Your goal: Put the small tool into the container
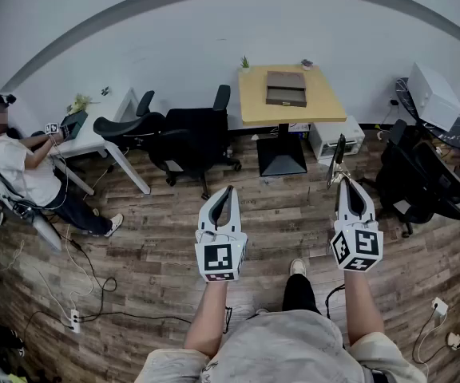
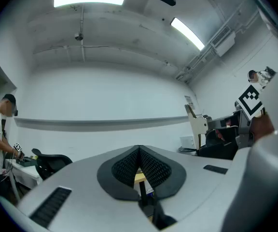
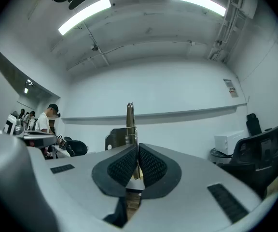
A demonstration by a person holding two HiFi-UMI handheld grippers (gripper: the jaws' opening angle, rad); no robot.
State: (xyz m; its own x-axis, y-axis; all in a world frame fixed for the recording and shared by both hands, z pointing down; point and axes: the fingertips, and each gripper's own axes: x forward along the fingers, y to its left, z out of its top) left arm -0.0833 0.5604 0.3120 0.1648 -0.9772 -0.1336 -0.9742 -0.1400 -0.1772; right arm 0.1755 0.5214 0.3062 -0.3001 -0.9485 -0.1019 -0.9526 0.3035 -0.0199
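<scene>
Both forearms reach forward from the bottom of the frame, side by side over the wood floor [image 1: 158, 238], jaws pointing up-frame. The left gripper [image 1: 227, 194] sits at centre with its jaws pressed together and nothing in them. The right gripper [image 1: 343, 183] is lower right of centre, clamped on the small tool [image 1: 338, 159], a slim metal thing poking out past the tips. The container [image 1: 286, 88] is well away, on the yellow table [image 1: 254, 106] at top centre.

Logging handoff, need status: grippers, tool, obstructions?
Right hand-held gripper shut on slim metal tool. Left hand-held gripper shut, empty. Dark rectangular container on wooden table ahead. Black office chairs beside it.
</scene>
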